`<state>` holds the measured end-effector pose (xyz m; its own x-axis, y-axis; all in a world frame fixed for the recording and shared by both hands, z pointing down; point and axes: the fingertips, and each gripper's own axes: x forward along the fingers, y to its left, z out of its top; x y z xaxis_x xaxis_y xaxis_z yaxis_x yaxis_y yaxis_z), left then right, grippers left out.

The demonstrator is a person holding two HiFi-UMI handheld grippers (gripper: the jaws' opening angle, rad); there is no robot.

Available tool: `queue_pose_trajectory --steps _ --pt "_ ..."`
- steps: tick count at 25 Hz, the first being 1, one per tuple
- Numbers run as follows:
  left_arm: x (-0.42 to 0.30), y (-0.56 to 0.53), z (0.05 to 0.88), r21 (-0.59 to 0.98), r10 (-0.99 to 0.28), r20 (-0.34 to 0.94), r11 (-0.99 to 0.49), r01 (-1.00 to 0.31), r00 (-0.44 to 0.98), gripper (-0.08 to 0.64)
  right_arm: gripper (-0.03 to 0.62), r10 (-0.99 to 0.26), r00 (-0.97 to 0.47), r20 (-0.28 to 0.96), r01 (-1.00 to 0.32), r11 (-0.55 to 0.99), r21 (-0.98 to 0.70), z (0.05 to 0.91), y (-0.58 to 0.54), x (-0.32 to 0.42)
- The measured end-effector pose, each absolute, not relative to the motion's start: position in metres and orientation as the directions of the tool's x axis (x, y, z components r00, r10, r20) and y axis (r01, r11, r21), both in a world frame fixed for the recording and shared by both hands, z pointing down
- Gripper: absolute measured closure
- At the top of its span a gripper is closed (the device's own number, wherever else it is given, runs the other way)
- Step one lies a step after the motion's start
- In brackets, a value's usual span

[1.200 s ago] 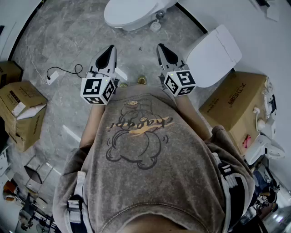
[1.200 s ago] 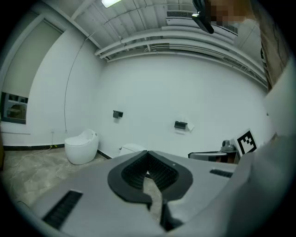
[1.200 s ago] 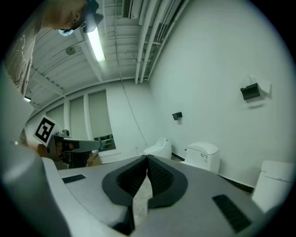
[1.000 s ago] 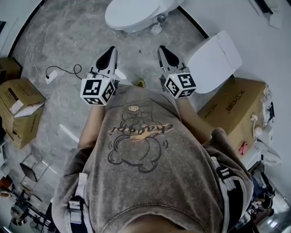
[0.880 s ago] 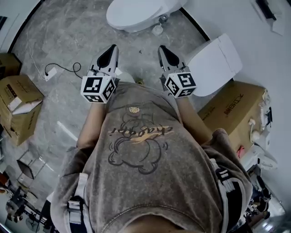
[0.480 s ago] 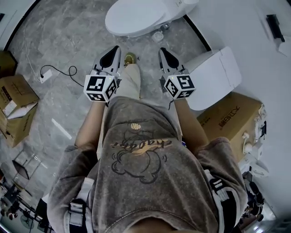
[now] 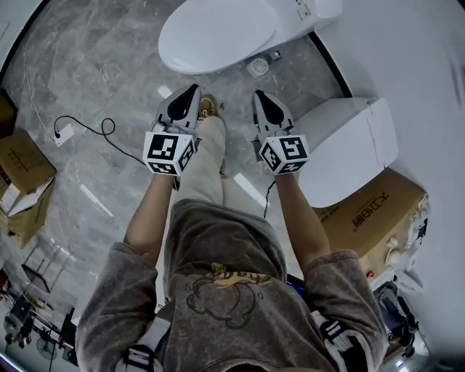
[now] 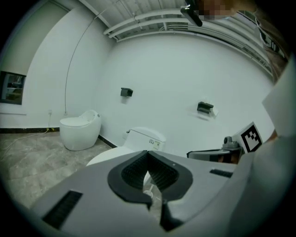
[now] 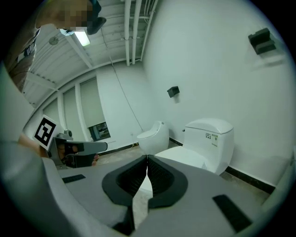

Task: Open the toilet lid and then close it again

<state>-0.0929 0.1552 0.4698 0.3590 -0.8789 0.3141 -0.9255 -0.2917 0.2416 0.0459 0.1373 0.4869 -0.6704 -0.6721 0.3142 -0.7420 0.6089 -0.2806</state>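
The white toilet [image 7: 218,33] stands at the top of the head view with its lid down; its tank [image 7: 314,9] is against the wall. My left gripper [image 7: 192,89] and right gripper [image 7: 256,94] are held side by side, pointing at the toilet's front, short of it and not touching. Both are shut with nothing between the jaws. In the left gripper view, the left gripper [image 8: 148,153] points at the lid [image 8: 113,155] and tank [image 8: 145,138]. In the right gripper view, the right gripper [image 9: 147,159] points toward the lid [image 9: 182,158] and tank [image 9: 209,138].
A second white toilet [image 7: 350,149] stands on the right beside a cardboard box [image 7: 372,212]. An egg-shaped toilet [image 8: 81,129] stands further along the wall. A cable with a plug [image 7: 80,129] lies on the floor at left, near more boxes [image 7: 22,174]. The person's shoe [image 7: 208,107] is between the grippers.
The person has stepped toward the toilet, which now fills more of the top of the head view. Both grippers have moved forward and down together, still shut.
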Motion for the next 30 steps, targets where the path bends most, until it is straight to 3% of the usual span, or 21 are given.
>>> queue_pose_trajectory --steps 16,30 --pt "-0.106 0.089 0.771 0.283 -0.833 0.453 -0.203 -0.937 0.318 0.551 0.565 -0.562 -0.714 0.419 -0.697 0.63 -0.343 0.773 0.058 -0.003" --pt "-0.12 0.084 0.805 0.345 -0.852 0.444 -0.125 -0.93 0.279 0.551 0.565 -0.553 -0.748 0.368 -0.663 0.65 -0.371 0.8 0.049 -0.036"
